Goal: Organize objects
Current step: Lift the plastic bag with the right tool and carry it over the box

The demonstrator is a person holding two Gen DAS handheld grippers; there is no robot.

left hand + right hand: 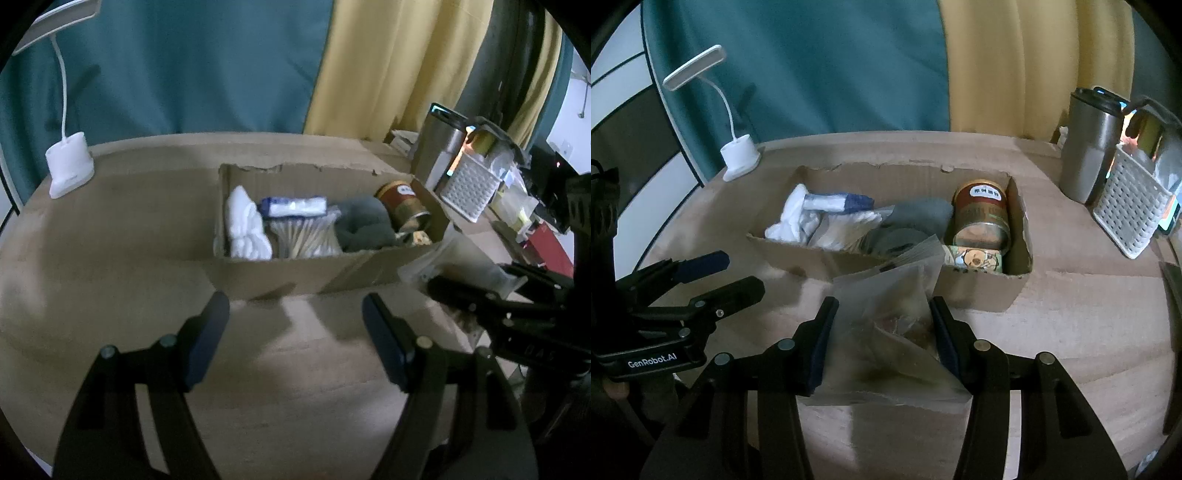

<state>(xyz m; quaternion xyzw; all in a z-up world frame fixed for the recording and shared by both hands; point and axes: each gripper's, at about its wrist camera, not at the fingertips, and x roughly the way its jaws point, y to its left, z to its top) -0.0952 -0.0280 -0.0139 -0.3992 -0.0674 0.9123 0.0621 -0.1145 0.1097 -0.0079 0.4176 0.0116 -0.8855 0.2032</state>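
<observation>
An open cardboard box (pixel 295 275) (pixel 979 291) sits on the table. It holds a white cloth (pixel 245 229), a blue-and-white pack (pixel 293 206), a bundle of cotton swabs (pixel 304 238), a grey cloth (pixel 365 225) and a red-brown can (pixel 402 206) (pixel 982 214). My right gripper (pixel 884 321) is shut on a clear plastic bag of snacks (pixel 890 317), held just in front of the box; it shows at the right of the left wrist view (pixel 458 258). My left gripper (pixel 295 325) is open and empty, in front of the box.
A white desk lamp (pixel 68 166) (pixel 738 155) stands at the back left. A steel tumbler (pixel 1089 147) and a white perforated holder (pixel 1130 210) stand at the right. Curtains hang behind the table.
</observation>
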